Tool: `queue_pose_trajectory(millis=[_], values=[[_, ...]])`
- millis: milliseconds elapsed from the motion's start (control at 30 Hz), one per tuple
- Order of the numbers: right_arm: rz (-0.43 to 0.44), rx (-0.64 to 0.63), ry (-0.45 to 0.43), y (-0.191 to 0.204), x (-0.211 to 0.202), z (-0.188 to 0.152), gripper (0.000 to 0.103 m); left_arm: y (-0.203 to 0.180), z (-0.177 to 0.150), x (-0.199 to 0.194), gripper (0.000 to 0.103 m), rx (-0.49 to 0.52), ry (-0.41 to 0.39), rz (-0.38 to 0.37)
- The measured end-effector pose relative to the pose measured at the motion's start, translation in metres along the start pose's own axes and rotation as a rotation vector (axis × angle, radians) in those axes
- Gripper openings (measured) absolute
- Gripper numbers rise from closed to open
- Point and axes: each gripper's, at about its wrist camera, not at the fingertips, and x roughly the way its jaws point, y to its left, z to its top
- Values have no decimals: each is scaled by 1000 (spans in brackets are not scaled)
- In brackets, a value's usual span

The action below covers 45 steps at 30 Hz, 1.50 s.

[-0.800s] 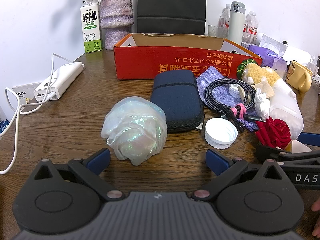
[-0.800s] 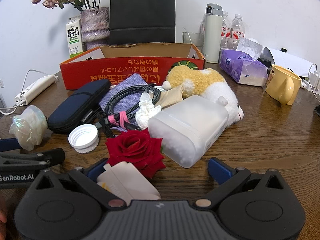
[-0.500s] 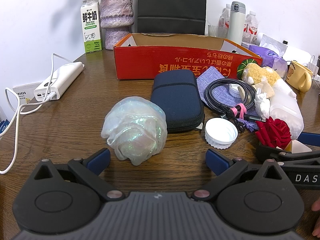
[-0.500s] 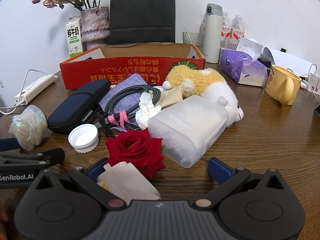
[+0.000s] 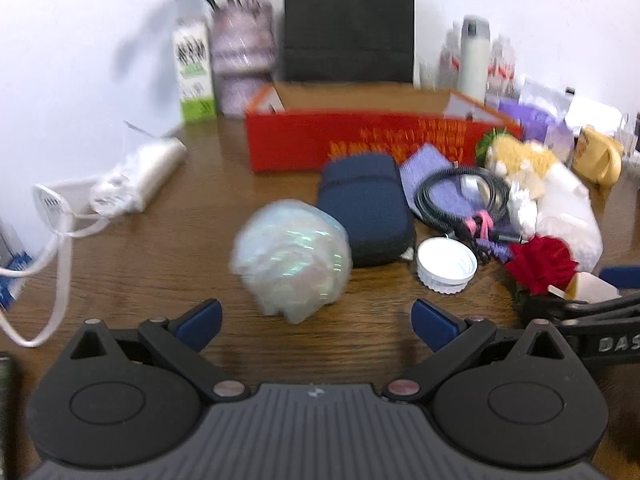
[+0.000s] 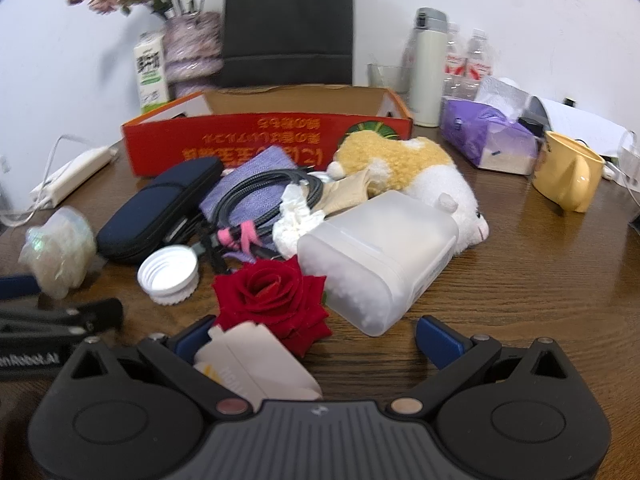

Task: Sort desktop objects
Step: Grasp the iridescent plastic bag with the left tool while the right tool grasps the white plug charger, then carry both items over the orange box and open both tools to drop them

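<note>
Left gripper [image 5: 316,320]: jaws spread wide, nothing between them. Iridescent wrapped ball [image 5: 291,265] sits on the surface dead ahead, just past the tips, centred. Right gripper [image 6: 308,338]: jaws released too, red rose [image 6: 270,298] nearest. Left hand better placed for the ball.

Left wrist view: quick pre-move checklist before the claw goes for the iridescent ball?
1. Left claw open: ok, jaws spread wide, nothing between them.
2. Iridescent ball lined up ahead of the gap: ok, though the picture is blurred.
3. Ball clear of the navy case: cannot tell, they overlap in view.
4. White cap out of the closing path: ok, it lies off to the side.
5. Red box open: ok.
6. Right claw free: cannot tell, a beige card lies by one finger.
</note>
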Motion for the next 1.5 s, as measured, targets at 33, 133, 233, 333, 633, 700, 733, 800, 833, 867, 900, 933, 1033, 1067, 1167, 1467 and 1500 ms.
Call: queue_pose_trajectory(millis=[33, 133, 233, 333, 633, 700, 733, 800, 833, 867, 900, 933, 1033, 1067, 1167, 1467, 1500], values=[[19, 11, -12, -2, -7, -3, 99, 5, -3, -10, 103, -1, -42, -15], [133, -8, -130, -10, -39, -15, 96, 23, -1, -21, 103, -15, -133, -68], [130, -78, -168, -4, -43, -16, 85, 35, 18, -3, 103, -50, -116, -77], [104, -133, -139, 4, -33, -15, 55, 39, 31, 12, 102, -70, -69, -88], [212, -160, -120, 4, -65, -48, 31, 25, 4, -24, 42, -18, -50, -84], [232, -159, -117, 4, -76, -57, 31, 21, -5, -44, 43, -47, -40, -134], [233, -156, -116, 5, -80, -60, 31, 18, -9, -51, 46, -54, -36, -153], [233, -149, -115, 7, -84, -63, 31, 12, -19, -60, 50, -51, -28, -169], [225, -152, -112, 9, -84, -64, 31, 8, -22, -62, 51, -44, -23, -165], [215, -160, -107, 11, -84, -64, 31, 5, -24, -62, 50, -45, -16, -149], [205, -164, -104, 12, -83, -65, 31, 3, -26, -62, 41, -45, -18, -136], [202, -158, -100, 11, -81, -65, 31, 2, -26, -64, 39, -40, -28, -132], [168, -143, -108, 11, -81, -64, 31, 1, -22, -70, 33, -22, -62, -147], [160, -140, -121, 11, -82, -62, 31, 0, -19, -73, 32, -17, -81, -145], [172, -103, -177, 5, -90, -48, 31, 8, -2, -77, 31, -37, -108, -118], [259, -72, -402, -3, -84, 55, 31, 45, 127, -63, 30, -45, -183, -171], [251, -73, -426, -4, -80, 71, 31, 47, 147, -56, 30, -37, -188, -169]])
